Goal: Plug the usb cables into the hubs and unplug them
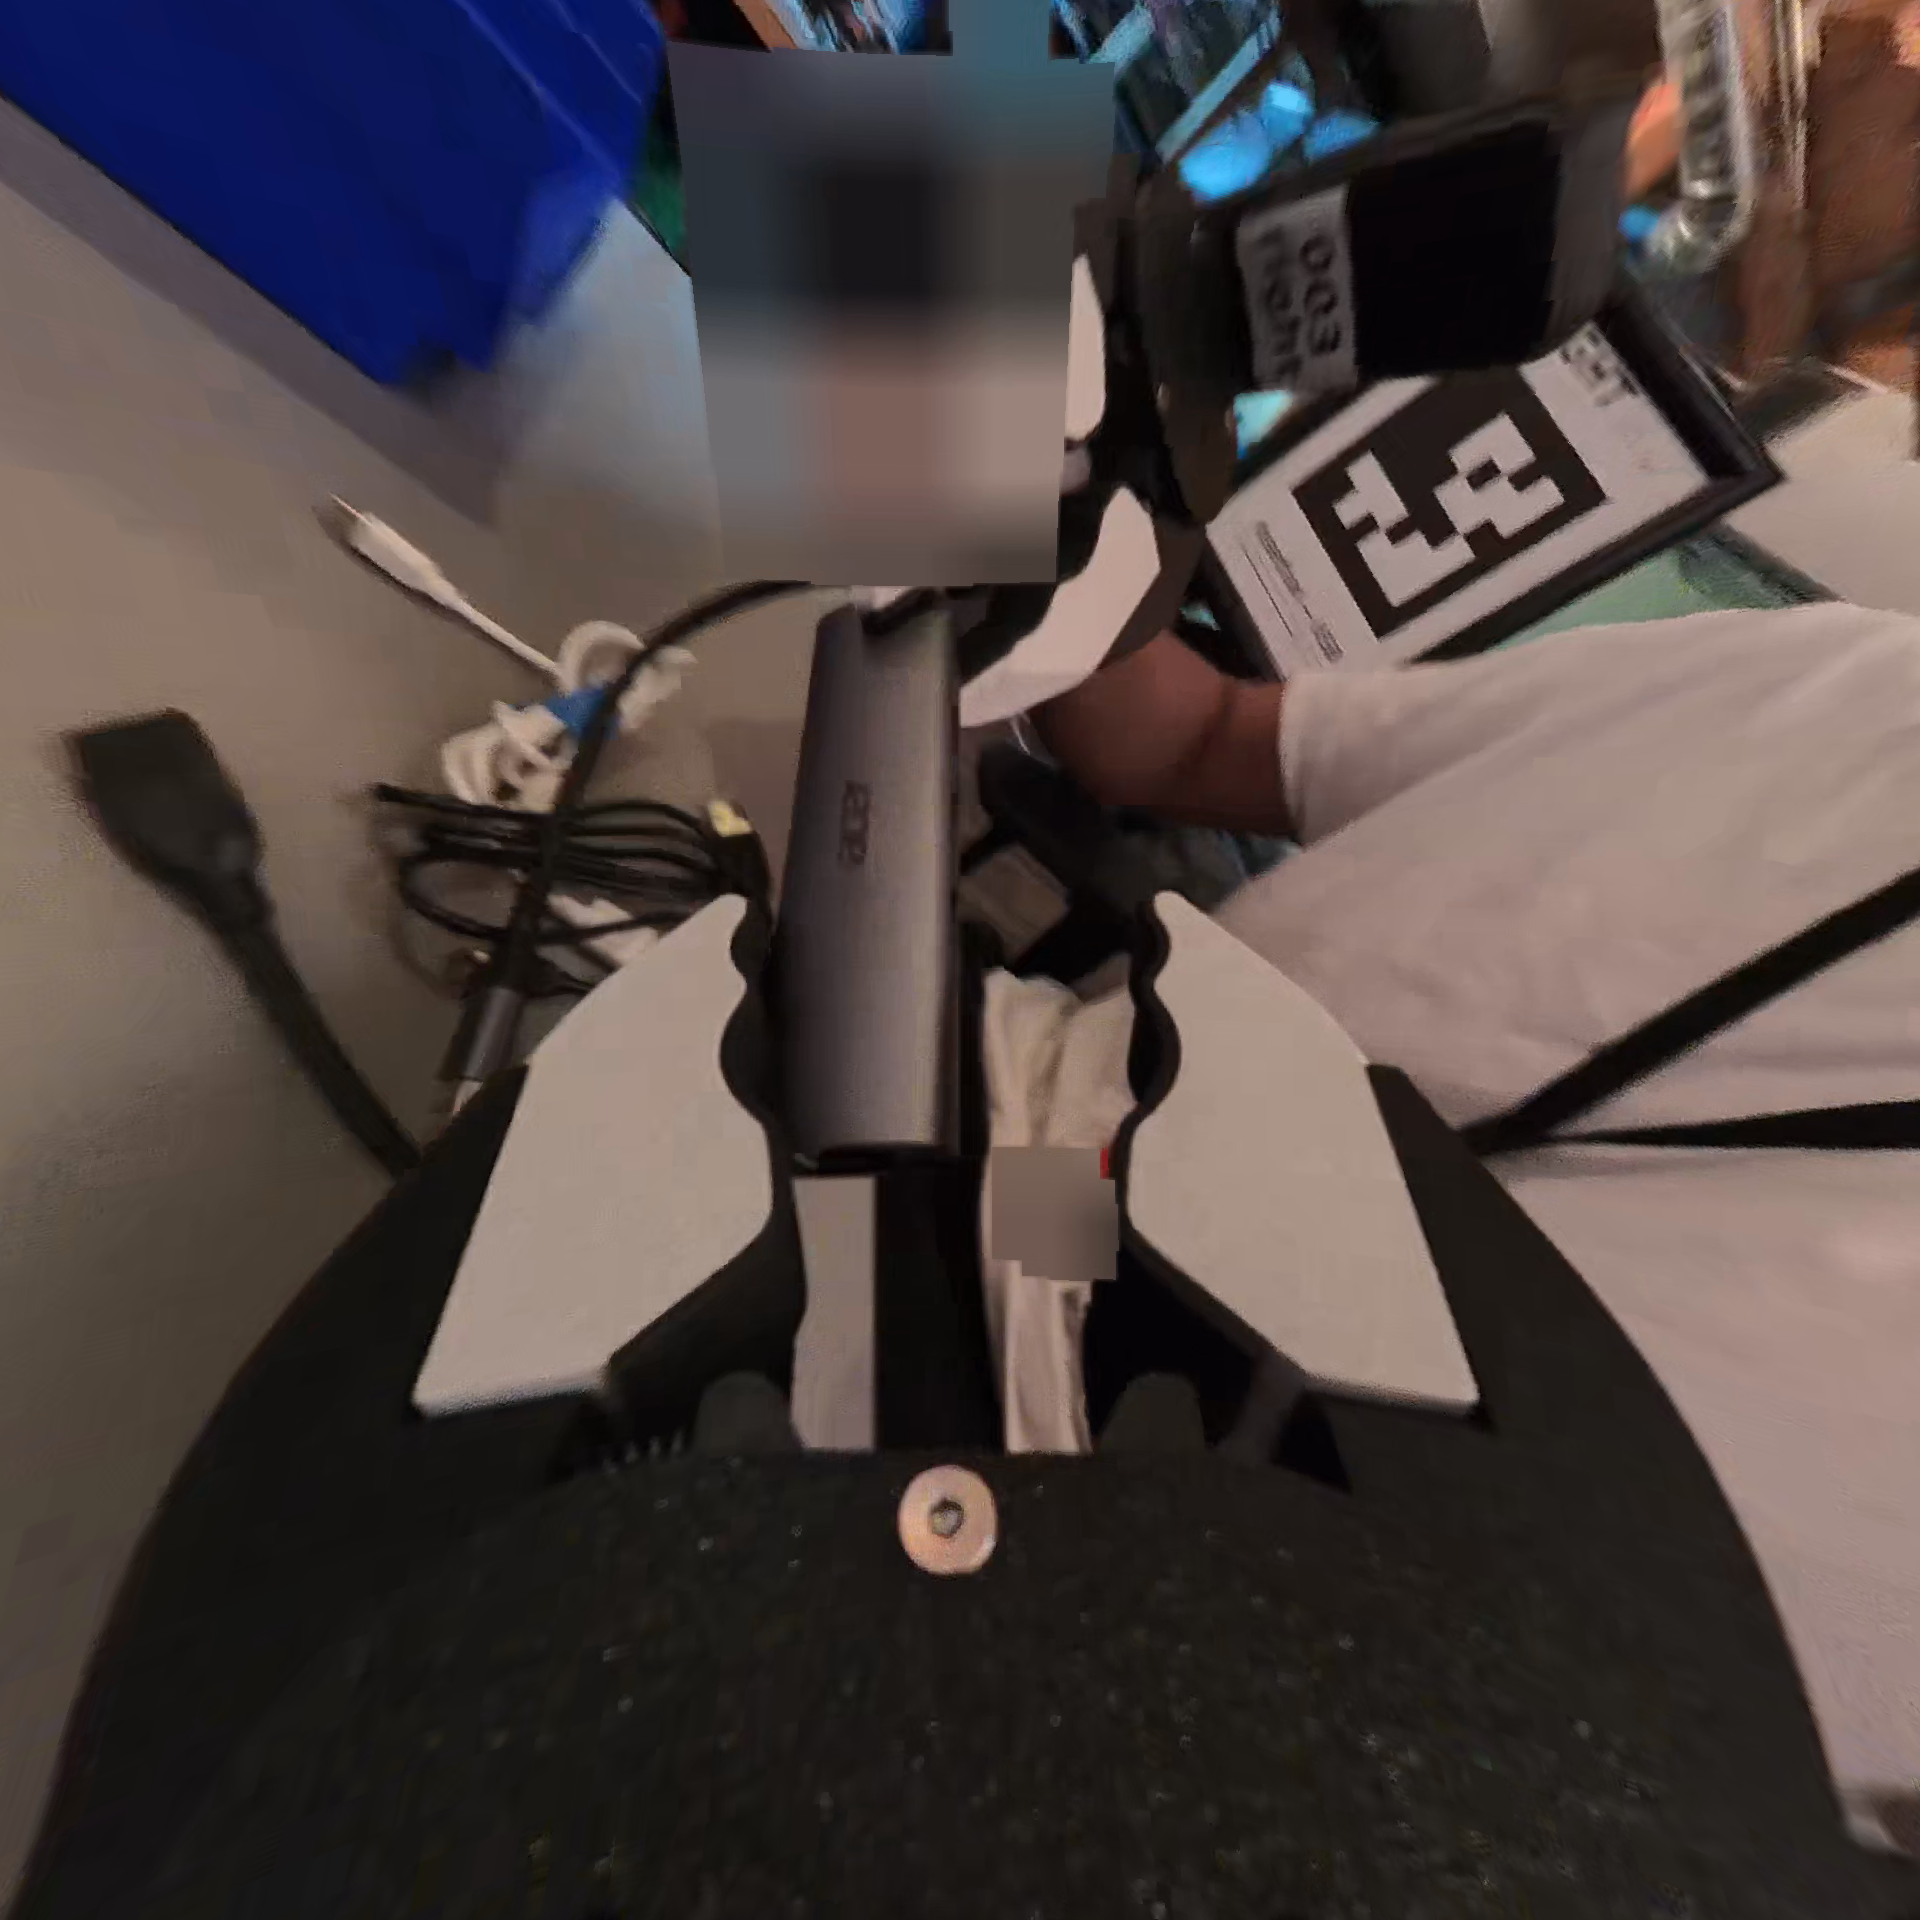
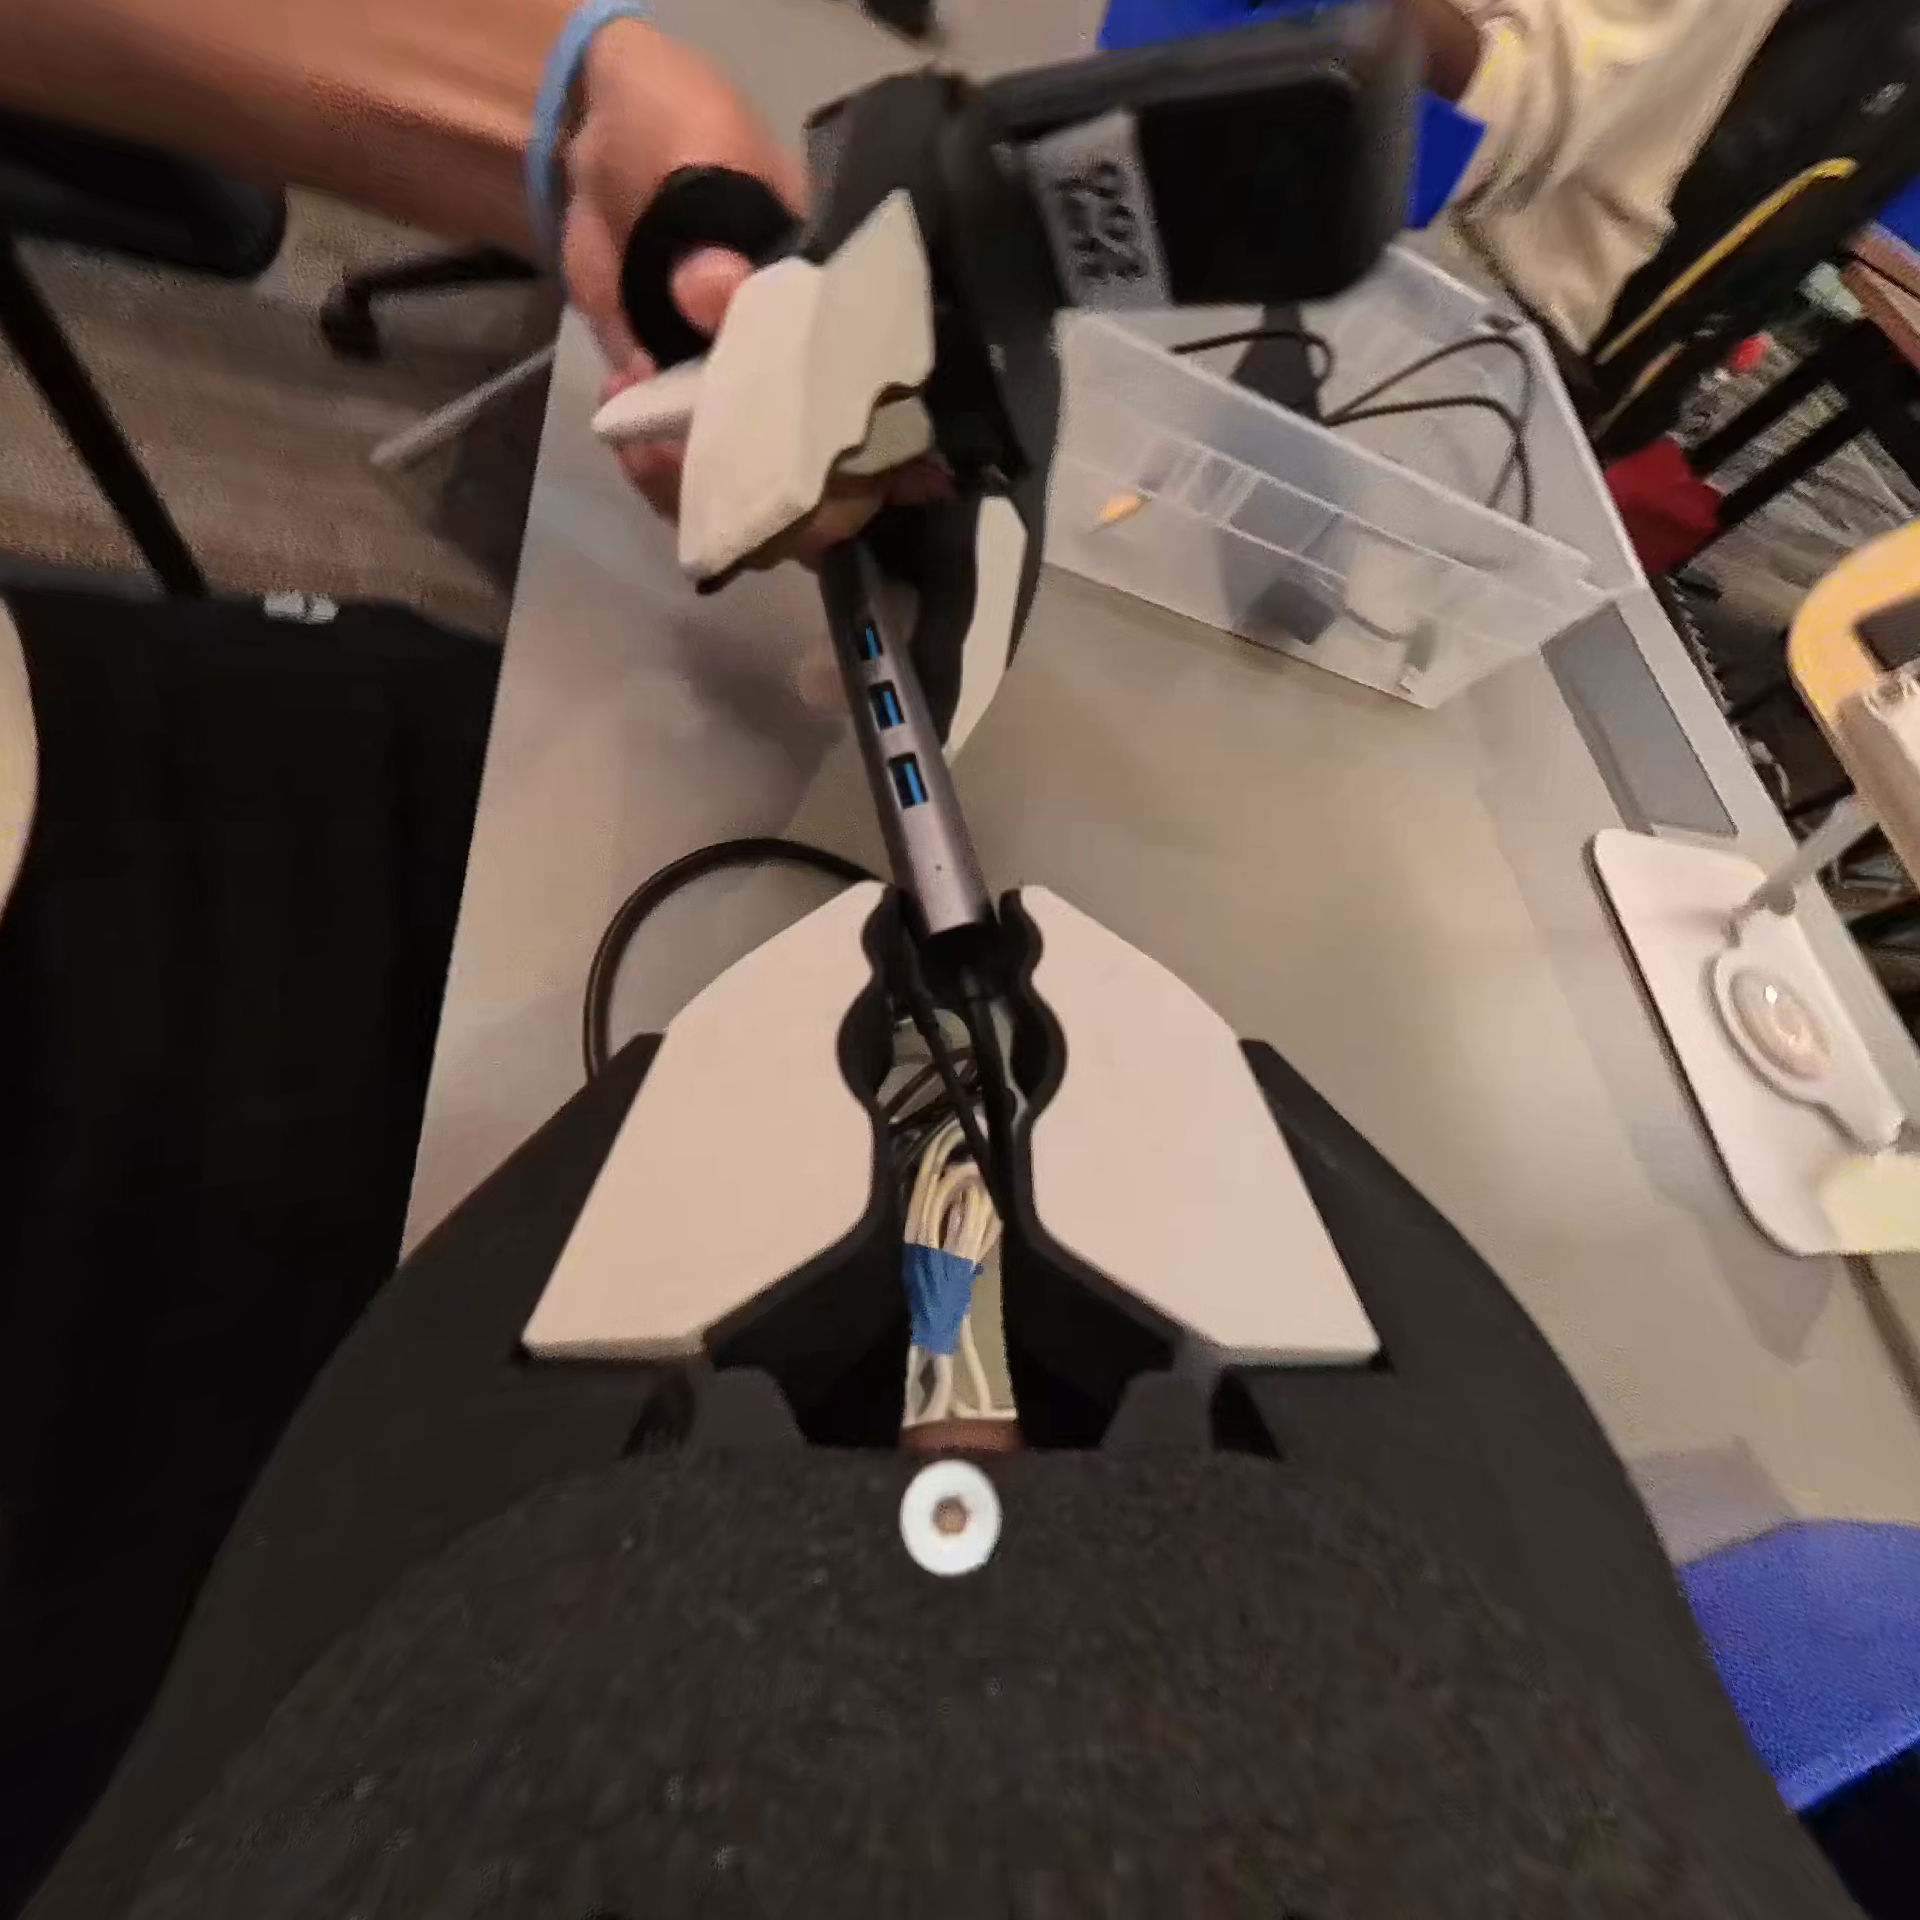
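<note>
Hub [image 2: 902, 774] ports visible only right wrist view; black plug [image 1: 171, 805] only left.

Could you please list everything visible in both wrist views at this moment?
USB hub: one, grey, blue ports, held off the table between both grippers
black cable bundle: one, on table
white cable bundle: one, blue tape, beside the black
black plug: one, left on table
blue bin: one, far left
clear bin: one, on table
table: one, grey
left gripper: shut on hub
right gripper: shut on hub's end
</note>
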The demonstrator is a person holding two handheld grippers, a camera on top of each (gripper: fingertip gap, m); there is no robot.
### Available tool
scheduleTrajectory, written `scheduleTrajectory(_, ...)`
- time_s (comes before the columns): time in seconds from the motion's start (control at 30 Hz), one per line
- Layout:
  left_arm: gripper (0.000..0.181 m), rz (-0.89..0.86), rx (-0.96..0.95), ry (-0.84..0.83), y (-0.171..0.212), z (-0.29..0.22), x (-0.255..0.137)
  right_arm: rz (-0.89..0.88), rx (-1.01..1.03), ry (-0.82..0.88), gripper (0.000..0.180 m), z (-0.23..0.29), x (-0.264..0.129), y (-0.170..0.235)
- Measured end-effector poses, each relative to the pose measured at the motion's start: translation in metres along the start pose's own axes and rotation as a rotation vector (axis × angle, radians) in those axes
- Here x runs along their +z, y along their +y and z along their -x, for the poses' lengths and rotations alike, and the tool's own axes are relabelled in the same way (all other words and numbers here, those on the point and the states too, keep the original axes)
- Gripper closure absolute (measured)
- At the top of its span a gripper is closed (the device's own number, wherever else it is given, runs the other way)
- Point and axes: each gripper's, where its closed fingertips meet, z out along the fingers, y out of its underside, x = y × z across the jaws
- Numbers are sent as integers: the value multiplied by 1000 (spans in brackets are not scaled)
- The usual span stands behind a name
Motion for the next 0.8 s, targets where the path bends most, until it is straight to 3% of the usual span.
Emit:
scheduleTrajectory(0.1, 133, -39, 51, -71, -4, 10, -1, -109, 121, 12, 162, -1, 0, 0)
scheduleTrajectory(0.2, 136, 36, 151, -168, 9, 25, 6, -84, 118, 11, 162, 1, 1, 6)
scheduleTrajectory(0.33, 137, 88, 433, -326, 11, 32, 13, -145, 191, -75, 162, 8, -5, 1)
scheduleTrajectory(0.43, 139, 78, 627, -329, 9, 16, 20, -233, 265, -154, 162, 11, -11, -4)
scheduleTrajectory(0.53, 145, -27, 809, -350, 0, 0, 20, -360, 341, -239, 163, 12, -23, -10)
scheduleTrajectory(0.6, 139, -145, 897, -409, -14, -7, 12, -410, 379, -282, 163, 13, -29, -11)
scheduleTrajectory(0.8, 144, -203, 926, -391, -20, -21, 17, -538, 462, -340, 164, 14, -30, -20)
